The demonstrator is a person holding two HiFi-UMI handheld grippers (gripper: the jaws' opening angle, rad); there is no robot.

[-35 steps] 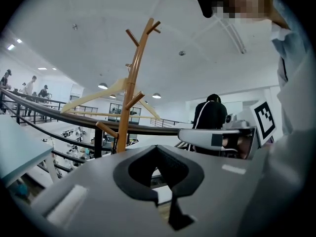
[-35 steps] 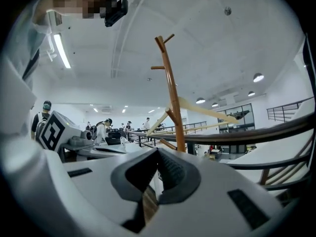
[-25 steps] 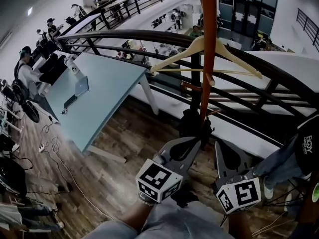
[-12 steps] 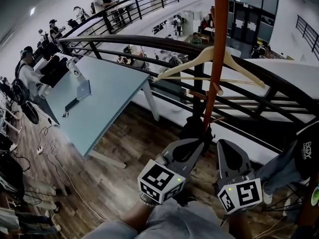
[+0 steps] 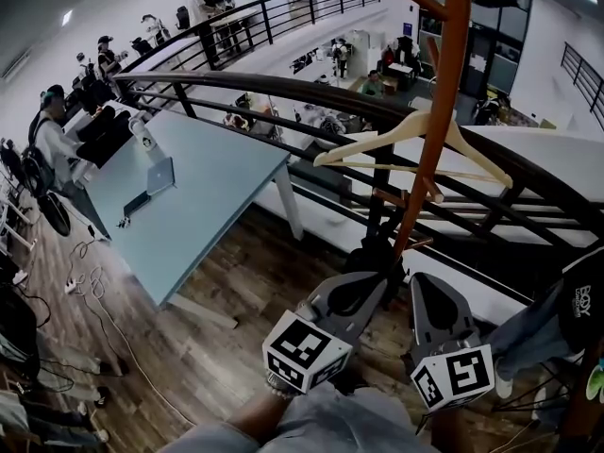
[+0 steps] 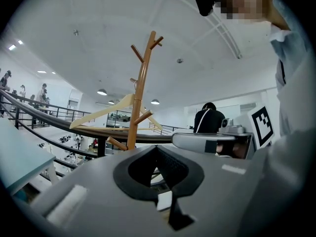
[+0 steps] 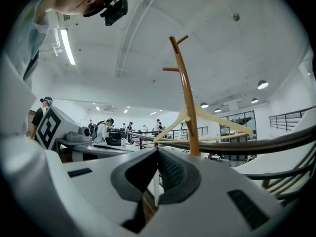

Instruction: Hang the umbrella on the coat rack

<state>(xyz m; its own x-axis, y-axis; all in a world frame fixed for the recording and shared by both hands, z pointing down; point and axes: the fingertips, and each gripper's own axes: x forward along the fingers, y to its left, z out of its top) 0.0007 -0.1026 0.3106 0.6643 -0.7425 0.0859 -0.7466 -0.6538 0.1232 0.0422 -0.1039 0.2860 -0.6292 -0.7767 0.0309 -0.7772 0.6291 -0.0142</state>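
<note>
Head view: high, facing steeply down. My gripper views: low, tilted up along jaws. All share near orange-brown wooden coat rack [image 5: 436, 130].

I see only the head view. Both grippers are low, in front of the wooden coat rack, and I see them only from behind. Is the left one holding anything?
Observer: No. In the left gripper view the left gripper has its jaws together at the tips, with nothing between them.
Operator: And the right one?
Observer: The same. The right gripper is shut and empty in its own view.
Operator: My frame cuts the coat rack off at the top. How does it end?
Observer: The coat rack ends in a fork of short pegs above the hanger, and those top pegs are bare.
</note>
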